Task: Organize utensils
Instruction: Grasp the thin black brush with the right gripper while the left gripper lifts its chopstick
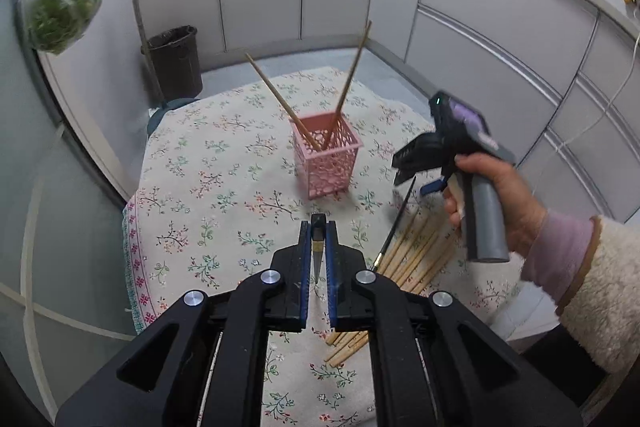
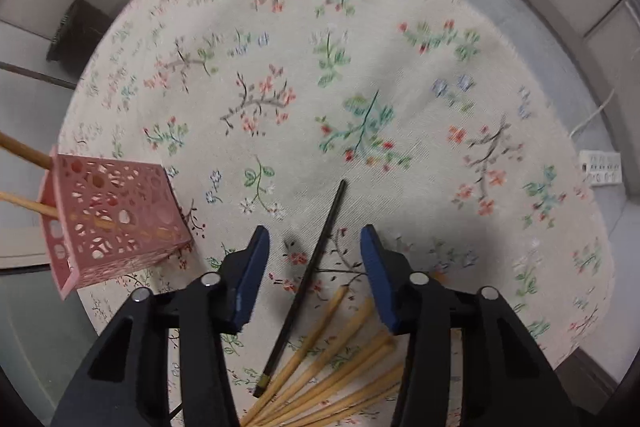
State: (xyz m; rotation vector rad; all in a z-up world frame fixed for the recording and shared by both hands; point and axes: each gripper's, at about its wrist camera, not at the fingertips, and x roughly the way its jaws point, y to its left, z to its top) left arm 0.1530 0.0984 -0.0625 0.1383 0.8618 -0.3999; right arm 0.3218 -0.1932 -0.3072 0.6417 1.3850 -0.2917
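I am partway through sorting the chopsticks into the pink basket (image 1: pixel 327 155), which is standing near the middle of the desk (image 1: pixel 208 163) on its flowered cloth. Two wooden chopsticks (image 1: pixel 352 79) are already leaning inside it, crossing each other and poking out over its rim, so that much is looking done. My left gripper (image 1: pixel 319 259) is hanging above the near side of the desk with its fingers (image 1: pixel 305 267) clenched on a dark chopstick (image 1: pixel 318 247), whose gold-banded end is showing between the blue pads; I am judging that this one is going to the basket next. My right gripper (image 2: pixel 310 267) is pointing steeply down over the loose pile at the near right edge of the desk, its fingers (image 2: pixel 250 275) standing apart on either side of a black chopstick (image 2: pixel 308 279) without pressing on it, so nothing is being grasped there yet. That black stick is lying slanted on the cloth, its lower end beside the fan of wooden chopsticks (image 2: pixel 340 375) still waiting at the near edge. By my count most of the work is still ahead: the whole bundle, plus both dark sticks, is remaining outside the basket.
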